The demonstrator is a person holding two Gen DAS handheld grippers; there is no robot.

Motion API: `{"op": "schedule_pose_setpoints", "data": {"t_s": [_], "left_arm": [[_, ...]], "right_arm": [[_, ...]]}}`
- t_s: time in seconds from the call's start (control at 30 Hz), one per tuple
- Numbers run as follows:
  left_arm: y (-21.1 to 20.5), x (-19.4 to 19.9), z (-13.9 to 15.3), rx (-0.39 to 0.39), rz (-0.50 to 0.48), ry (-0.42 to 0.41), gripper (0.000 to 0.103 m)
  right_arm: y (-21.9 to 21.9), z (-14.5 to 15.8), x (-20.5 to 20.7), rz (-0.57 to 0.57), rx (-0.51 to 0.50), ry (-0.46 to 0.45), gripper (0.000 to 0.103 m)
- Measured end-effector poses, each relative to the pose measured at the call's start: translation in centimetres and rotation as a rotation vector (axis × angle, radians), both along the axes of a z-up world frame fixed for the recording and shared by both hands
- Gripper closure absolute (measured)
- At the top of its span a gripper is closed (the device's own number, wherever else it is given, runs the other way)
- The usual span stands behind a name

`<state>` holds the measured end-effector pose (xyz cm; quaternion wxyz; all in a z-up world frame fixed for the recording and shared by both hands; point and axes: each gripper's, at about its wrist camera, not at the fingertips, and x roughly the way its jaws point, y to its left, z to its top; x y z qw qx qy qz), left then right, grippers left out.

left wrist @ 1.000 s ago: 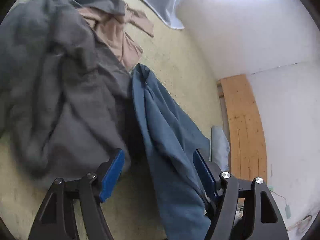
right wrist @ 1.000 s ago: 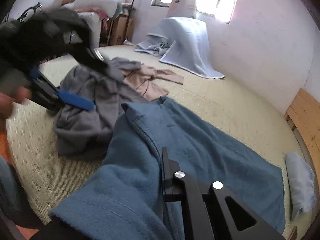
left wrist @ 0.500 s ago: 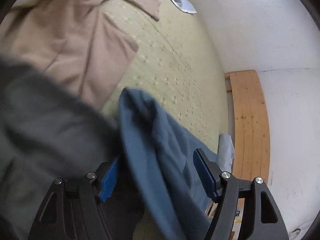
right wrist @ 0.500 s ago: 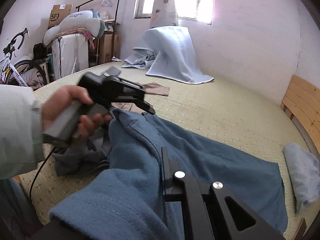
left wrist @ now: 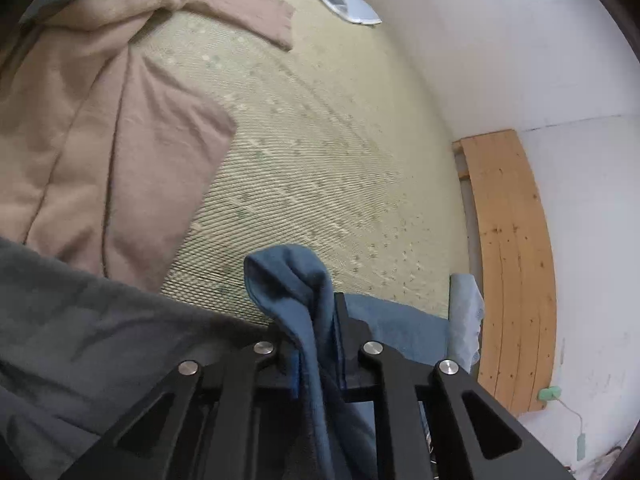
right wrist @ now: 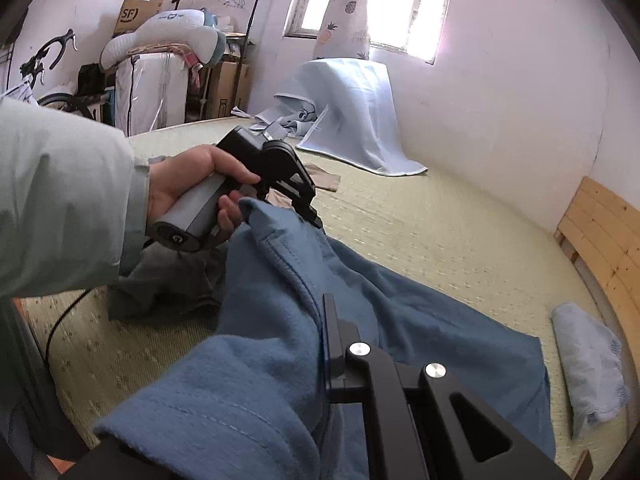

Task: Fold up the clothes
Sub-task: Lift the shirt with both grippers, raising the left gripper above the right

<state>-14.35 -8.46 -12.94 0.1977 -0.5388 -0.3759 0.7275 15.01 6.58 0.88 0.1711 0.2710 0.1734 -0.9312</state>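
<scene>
The blue garment [right wrist: 400, 320] is lying partly spread on the bed [right wrist: 460, 232], its near edge being lifted off the mat by both tools. The left tool [left wrist: 316, 328] has just been closing its jaws, and a bunched fold of the blue cloth is now being pinched between them. The right tool [right wrist: 326, 344] is clamping a seamed edge of the same garment; only one finger is showing, the other being buried under fabric. The person's left hand [right wrist: 192, 196], in a pale sleeve [right wrist: 60, 200], is gripping the left tool's handle just above the cloth.

A grey garment [left wrist: 92, 340] is lying crumpled against the blue one, and a beige garment [left wrist: 100, 128] is sprawling beyond it. A small pale folded cloth [right wrist: 588, 364] is sitting near the wooden bed frame [left wrist: 512, 260].

Risks, as judged:
- The left grip is taking a thick wad rather than one clean edge, so layers may be slipping out or the fold may be coming out crooked.
- The grey garment is touching the blue one and could be dragged along on a lift.
</scene>
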Motion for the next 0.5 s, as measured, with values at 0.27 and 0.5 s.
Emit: {"op": "schedule_pose_setpoints", "data": {"t_s": [0.27,0.5], "left_arm": [[1.3,0.9,5.8,0.044,0.01,0.117,0.093],[5.3,1.2,11.0,0.065,-0.04,0.182,0.093]], "right_arm": [[1.8,1.0,1.5,-0.061,0.013,0.046,0.101],[4.5,2.3,3.1,-0.148,0.038,0.102,0.101]]}}
